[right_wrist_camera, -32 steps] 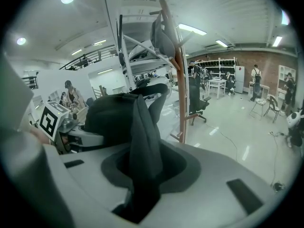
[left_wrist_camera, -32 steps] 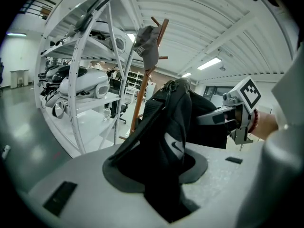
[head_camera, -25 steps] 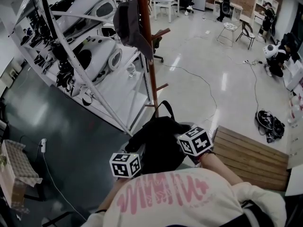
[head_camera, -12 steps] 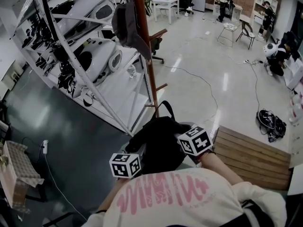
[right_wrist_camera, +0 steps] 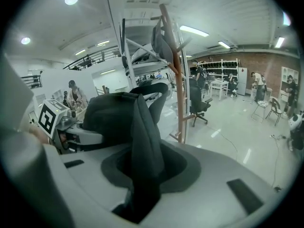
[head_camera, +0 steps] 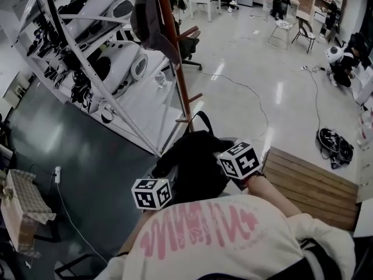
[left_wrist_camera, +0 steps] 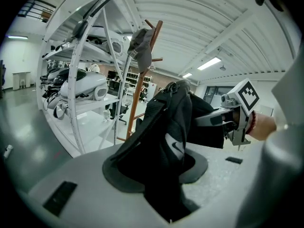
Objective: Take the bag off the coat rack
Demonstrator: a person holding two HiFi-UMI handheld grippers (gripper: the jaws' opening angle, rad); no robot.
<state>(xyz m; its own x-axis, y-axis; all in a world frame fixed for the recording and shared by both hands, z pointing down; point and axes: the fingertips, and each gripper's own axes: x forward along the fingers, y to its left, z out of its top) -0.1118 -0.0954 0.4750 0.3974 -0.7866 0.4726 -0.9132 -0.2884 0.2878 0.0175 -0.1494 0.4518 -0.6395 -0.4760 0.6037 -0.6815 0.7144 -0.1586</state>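
Note:
The black bag (head_camera: 195,165) hangs between my two grippers, just in front of the brown coat rack (head_camera: 173,63). My left gripper (head_camera: 166,182) is shut on a fold of the bag (left_wrist_camera: 171,127), which fills its jaws. My right gripper (head_camera: 220,163) is shut on the bag's black strap (right_wrist_camera: 137,141). In the left gripper view the right gripper (left_wrist_camera: 223,120) grips the bag's far side. The bag's handle loop (head_camera: 202,120) stands up close beside a low peg (head_camera: 183,120); whether they touch I cannot tell. A dark cap (head_camera: 152,22) hangs high on the rack.
A white metal shelf unit (head_camera: 87,69) with white shells stands left of the rack. A slatted wooden platform (head_camera: 309,185) lies to my right. An office chair (head_camera: 187,45) sits behind the rack. Cables (head_camera: 250,98) cross the floor, and people work at the far end.
The bag and both grippers have shifted slightly up in the head view, the left one a little more. Both grips are unchanged.

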